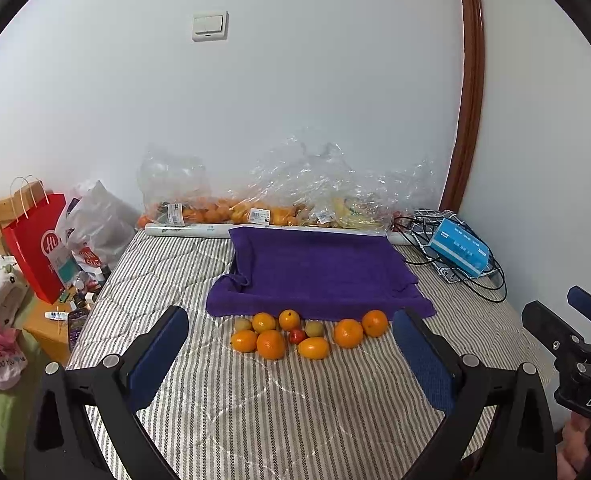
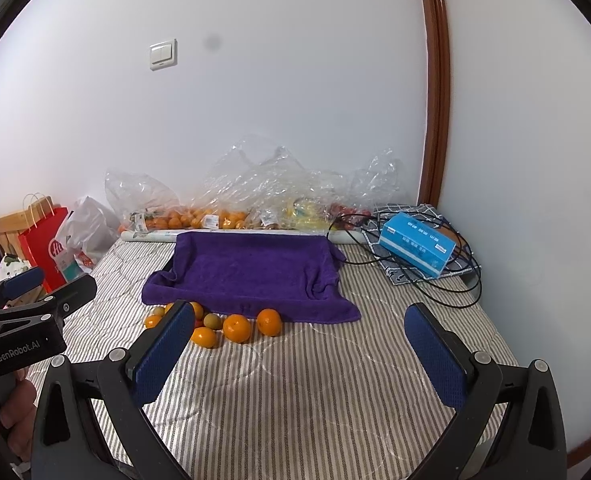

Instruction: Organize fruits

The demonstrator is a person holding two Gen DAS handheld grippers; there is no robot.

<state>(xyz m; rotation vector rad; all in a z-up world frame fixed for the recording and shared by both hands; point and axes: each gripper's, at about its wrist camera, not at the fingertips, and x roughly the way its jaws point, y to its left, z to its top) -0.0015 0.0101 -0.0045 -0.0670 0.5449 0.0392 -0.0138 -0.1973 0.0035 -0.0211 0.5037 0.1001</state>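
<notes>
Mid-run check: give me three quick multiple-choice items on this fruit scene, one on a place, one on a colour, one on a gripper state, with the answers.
1. Where does the loose fruit lie?
A. on the purple towel
B. on the striped bed cover just in front of the towel
C. inside the blue box

2. What colour is the smallest fruit in the cluster?
A. red
B. purple
C. white

3. How do the two grippers stand?
A. both open and empty
B. left shut on an orange
C. right shut on the towel

Answers:
1 B: the fruit cluster rests on the striped cover at the near edge of the purple towel.
2 A: the small fruit is red.
3 A: left gripper and right gripper show spread fingers with nothing between.
</notes>
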